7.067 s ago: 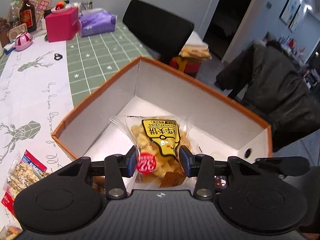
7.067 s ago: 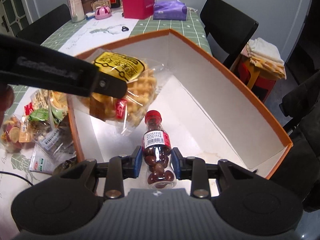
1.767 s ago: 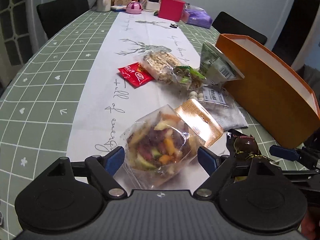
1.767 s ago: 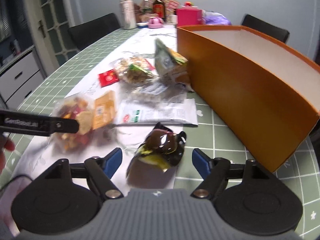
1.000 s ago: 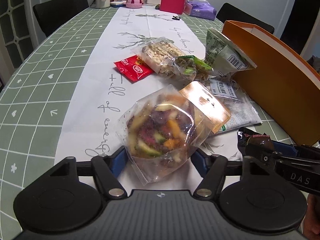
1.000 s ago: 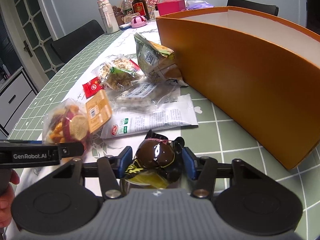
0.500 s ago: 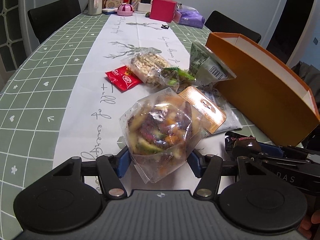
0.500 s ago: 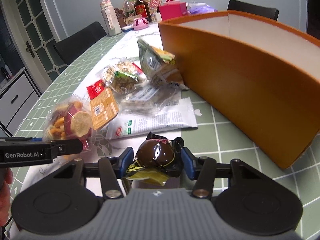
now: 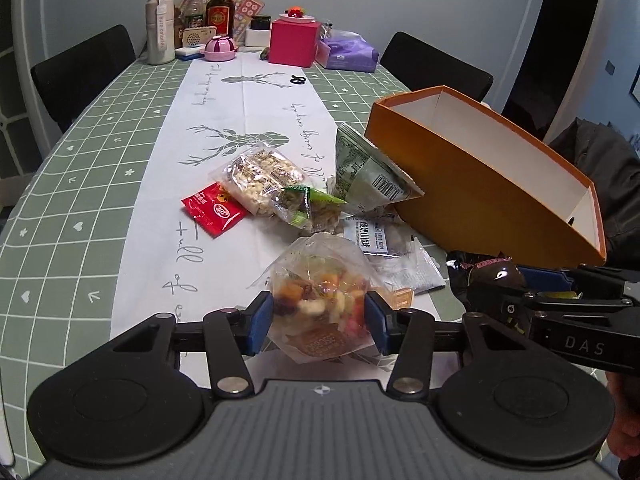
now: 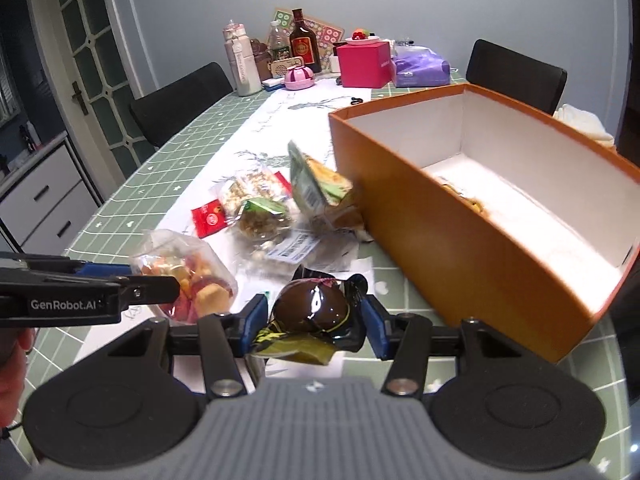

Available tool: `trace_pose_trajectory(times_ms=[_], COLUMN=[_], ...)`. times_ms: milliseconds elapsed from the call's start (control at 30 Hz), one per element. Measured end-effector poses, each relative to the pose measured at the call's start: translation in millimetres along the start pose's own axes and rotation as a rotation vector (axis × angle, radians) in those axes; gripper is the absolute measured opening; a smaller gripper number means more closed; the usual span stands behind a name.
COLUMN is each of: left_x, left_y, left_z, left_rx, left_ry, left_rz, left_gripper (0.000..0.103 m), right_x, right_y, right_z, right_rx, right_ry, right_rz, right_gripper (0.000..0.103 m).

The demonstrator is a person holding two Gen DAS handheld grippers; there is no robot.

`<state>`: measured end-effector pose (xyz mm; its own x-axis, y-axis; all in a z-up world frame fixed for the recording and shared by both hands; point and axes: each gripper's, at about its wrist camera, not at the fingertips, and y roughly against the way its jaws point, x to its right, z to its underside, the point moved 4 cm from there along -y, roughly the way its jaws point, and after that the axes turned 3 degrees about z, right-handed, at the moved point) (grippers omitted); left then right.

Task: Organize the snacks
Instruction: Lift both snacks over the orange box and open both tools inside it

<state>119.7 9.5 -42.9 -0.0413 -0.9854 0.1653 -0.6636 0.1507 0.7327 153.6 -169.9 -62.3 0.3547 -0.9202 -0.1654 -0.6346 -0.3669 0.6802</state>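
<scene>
My left gripper (image 9: pixel 318 322) is shut on a clear bag of mixed dried fruit (image 9: pixel 320 300) and holds it above the table; the bag also shows in the right wrist view (image 10: pixel 188 280). My right gripper (image 10: pixel 314 326) is shut on a dark brown glossy snack packet (image 10: pixel 314 308), also seen at the right of the left wrist view (image 9: pixel 486 270). The orange box (image 10: pixel 460 240) with a white inside stands to the right, with a yellow snack partly visible inside. Several loose snack packets (image 9: pixel 280 188) lie beside the box.
A red sachet (image 9: pixel 212 210) and a green upright packet (image 9: pixel 368 176) lie on the white table runner (image 9: pixel 240 120). Bottles, a pink box (image 9: pixel 294 42) and a purple tissue pack (image 9: pixel 348 54) stand at the far end. Black chairs surround the table.
Both grippers closed on their snacks and lifted them off the table. The views have risen, so the inside of the orange box now shows.
</scene>
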Motion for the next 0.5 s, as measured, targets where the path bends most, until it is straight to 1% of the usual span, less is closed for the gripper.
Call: trace_pose_trajectory(times_ms=[167, 200, 233, 367, 433, 500], left_x=[2.6, 3.6, 5.0, 13.6, 17.6, 21.4], left_y=[3.3, 4.9, 6.6, 10.3, 10.9, 11.8], left_z=[-4.5, -7.1, -9.5, -19.1, -21.9, -23.7], left_rx=[0.015, 0.019, 0.022, 0.028, 0.032, 0.028], left_ry=[-0.008, -0.013, -0.021, -0.055, -0.075, -0.083], left_rz=[0.010, 0.011, 0.010, 0.021, 0.019, 0.035], left_gripper=[0.054, 0.052, 0.049, 0.048, 0.048, 0.048], right_x=[6.4, 6.7, 6.8, 6.7, 7.3, 8.8], right_y=[0.6, 1.5, 2.6, 11.2, 13.5, 14.6], right_z=[4.1, 3.3, 1.6, -8.2, -11.5, -12.8], right_rx=[-0.013, -0.012, -0.008, 0.017, 0.024, 0.024], right_ry=[-0.032, -0.033, -0.034, -0.025, -0.020, -0.023], right_rz=[-0.012, -0.016, -0.022, -0.039, -0.033, -0.031], right_gripper=[0.050, 0.050, 0.050, 0.050, 0.050, 0.050])
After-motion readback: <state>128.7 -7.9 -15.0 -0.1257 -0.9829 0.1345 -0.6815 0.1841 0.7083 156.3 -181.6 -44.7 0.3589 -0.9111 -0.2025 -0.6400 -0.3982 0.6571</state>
